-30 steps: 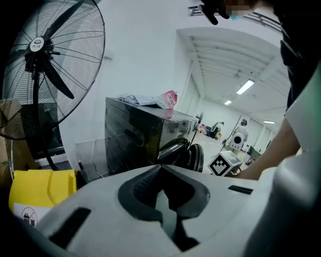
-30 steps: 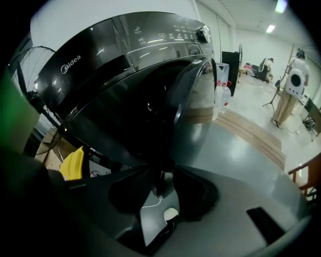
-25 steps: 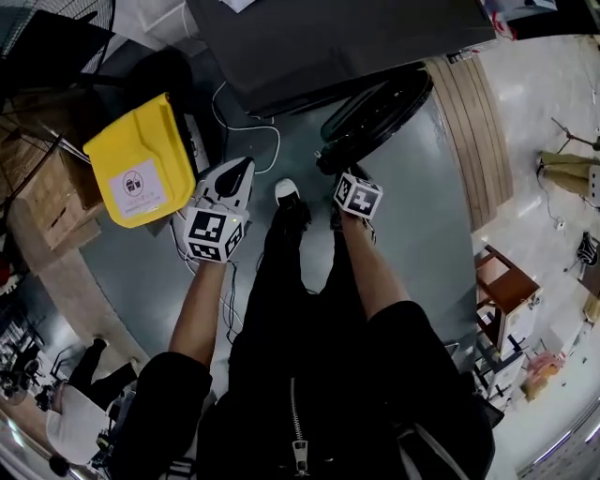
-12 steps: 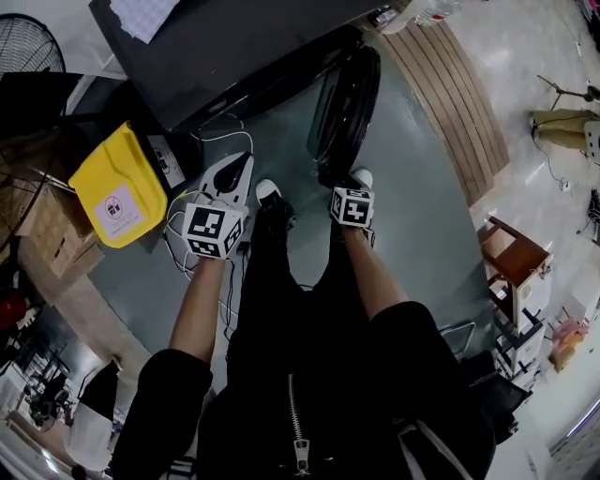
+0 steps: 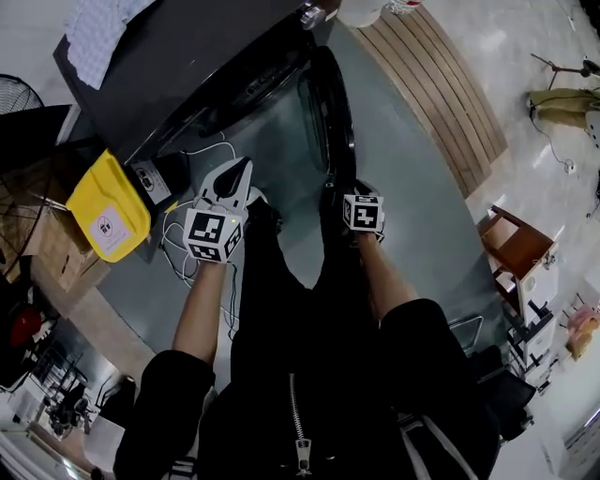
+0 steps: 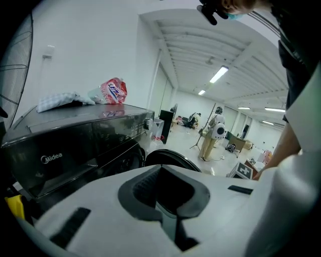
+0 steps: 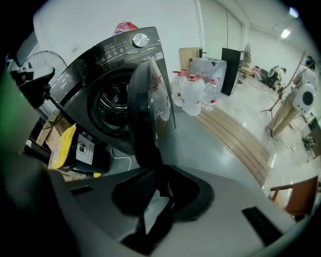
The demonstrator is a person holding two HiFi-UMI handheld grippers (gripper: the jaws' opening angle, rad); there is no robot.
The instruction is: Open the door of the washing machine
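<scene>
The dark front-loading washing machine stands at the top of the head view, and the right gripper view shows its open drum. Its round door is swung out and stands edge-on. My right gripper hangs by the door's near lower edge, pointing steeply down. Its jaws are closing, a narrow slit remains between them, and nothing is pressed in them. My left gripper is held left of the door over the floor, shut and empty, and it looks toward the machine's front.
A yellow container and a white cable lie on the floor left of the machine. A cloth and a detergent pack rest on top. Water bottles and a wooden slat platform are to the right.
The door has gone from slanted to nearly edge-on in the head view, and the machine fills more of the top. Both grippers have shifted with it; the right one stays by the door's edge.
</scene>
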